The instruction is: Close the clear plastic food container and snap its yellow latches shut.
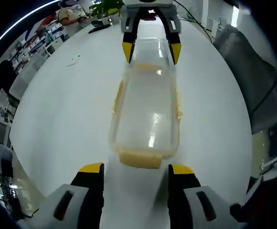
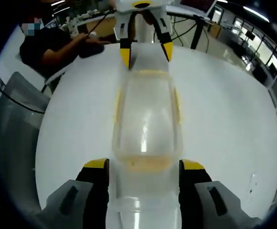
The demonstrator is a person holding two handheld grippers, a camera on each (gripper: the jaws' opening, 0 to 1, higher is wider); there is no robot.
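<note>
**Lid on, latches still to check**

The container (image 1: 145, 114) lies lengthwise on the white table (image 1: 62, 119), between the two grippers, which face each other over it. Its clear lid (image 2: 145, 114) appears to sit on the base, so the closing looks done or nearly so. The latches are the open question. In the left gripper view the near end latch (image 1: 139, 158) shows as a yellow flap at 6 o'clock of the box, and the side latches (image 1: 117, 98) run as yellow strips along the long edges; whether any has snapped home I cannot tell. My reading is that the latching remains.

The box looks empty: through the clear plastic nothing but glare and the table shows.

The left gripper (image 1: 136, 172) hovers just short of the near end, jaws wide apart, holding nothing. The right gripper (image 2: 145, 169) is also wide open, its jaws straddling the end of the box nearest it; whether the tips touch the plastic I cannot tell. It grips nothing.

At 10 o'clock in the right gripper view a person (image 2: 47, 47) sits at the table's far edge.
</note>
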